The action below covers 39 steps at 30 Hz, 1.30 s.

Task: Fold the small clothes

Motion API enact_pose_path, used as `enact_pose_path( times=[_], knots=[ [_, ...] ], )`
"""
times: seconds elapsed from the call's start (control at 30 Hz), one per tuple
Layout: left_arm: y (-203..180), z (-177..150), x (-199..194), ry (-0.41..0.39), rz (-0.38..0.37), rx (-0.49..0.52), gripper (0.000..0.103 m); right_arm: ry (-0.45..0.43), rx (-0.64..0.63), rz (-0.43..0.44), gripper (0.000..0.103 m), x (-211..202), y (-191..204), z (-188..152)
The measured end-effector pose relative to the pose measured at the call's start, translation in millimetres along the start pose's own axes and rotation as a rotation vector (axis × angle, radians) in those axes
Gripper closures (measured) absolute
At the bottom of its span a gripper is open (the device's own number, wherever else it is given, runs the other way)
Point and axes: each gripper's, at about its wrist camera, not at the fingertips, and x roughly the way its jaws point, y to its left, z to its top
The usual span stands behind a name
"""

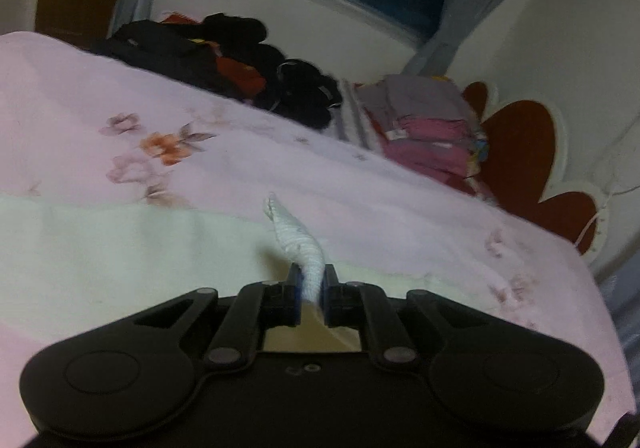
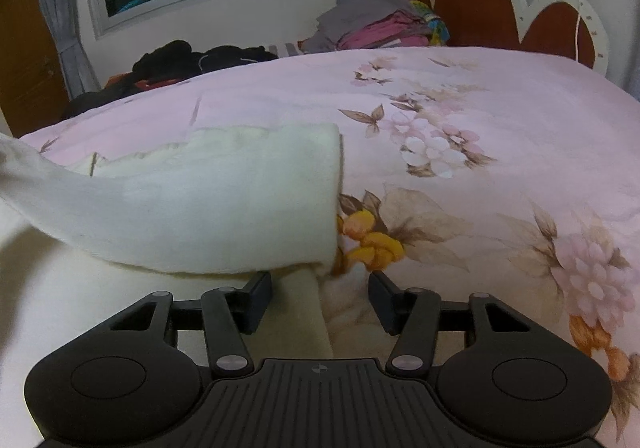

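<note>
- Left gripper (image 1: 311, 290) clamped on a twisted corner of the white garment (image 2: 208, 204), lifted just above the pink floral bedspread (image 2: 460, 96).
- Right gripper (image 2: 320, 284) spread wide, holding nothing, just short of the garment's folded edge.
- Thin pinch: likely to slip free under a sideways tug.
- Fold could sag unevenly or drag the bedspread while unsupported on the right.
</note>
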Motion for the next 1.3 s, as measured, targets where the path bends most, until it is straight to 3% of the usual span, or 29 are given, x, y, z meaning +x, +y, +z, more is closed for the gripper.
enact_pose_path(
  times=[0.03,0.07,0.1,0.17,0.23,0.4,0.53,0.6,0.67,0.8,0.93,1.1,1.23,1.27,1.3],
  knots=[
    [5,-2,3,0.011,0.011,-0.005,0.094,-0.003,0.006,0.010,0.075,2,0,3],
    [9,-5,7,0.024,0.027,-0.009,0.094,-0.007,0.012,0.020,0.082,4,0,5],
    [13,-9,11,0.033,0.045,-0.008,0.094,-0.010,0.016,0.022,0.083,7,1,8],
    [21,-18,19,0.053,0.073,-0.012,0.094,-0.008,0.037,0.039,0.094,7,-3,9],
    [27,-25,26,0.068,0.095,-0.011,0.094,-0.009,0.052,0.020,0.095,5,-8,7],
    [33,-42,34,0.091,0.137,0.045,0.093,0.015,0.033,0.008,0.095,-2,-11,4],
    [28,-41,21,0.067,0.197,0.086,0.067,0.019,0.047,0.058,0.093,-23,-19,6],
    [30,-40,8,0.016,0.241,0.087,0.056,-0.010,0.053,0.072,0.081,-33,-21,10],
    [29,-39,-7,-0.043,0.270,0.103,0.051,-0.042,0.045,0.073,0.049,-36,-21,19],
    [12,-40,-20,-0.054,0.225,0.165,0.050,-0.036,0.061,0.078,0.048,-12,-25,36],
    [-9,-47,-4,-0.015,0.168,0.225,0.047,-0.005,0.089,0.075,0.048,21,-28,48],
    [-4,-57,28,0.056,0.210,0.234,0.047,0.023,0.124,0.099,0.048,53,-28,61],
    [1,-65,27,0.057,0.232,0.274,0.046,0.022,0.184,0.134,0.049,72,-29,71],
    [1,-66,26,0.055,0.233,0.281,0.045,0.021,0.184,0.136,0.054,77,-27,73],
    [-1,-66,25,0.055,0.236,0.285,0.045,0.020,0.175,0.133,0.067,80,-25,75]
  ],
)
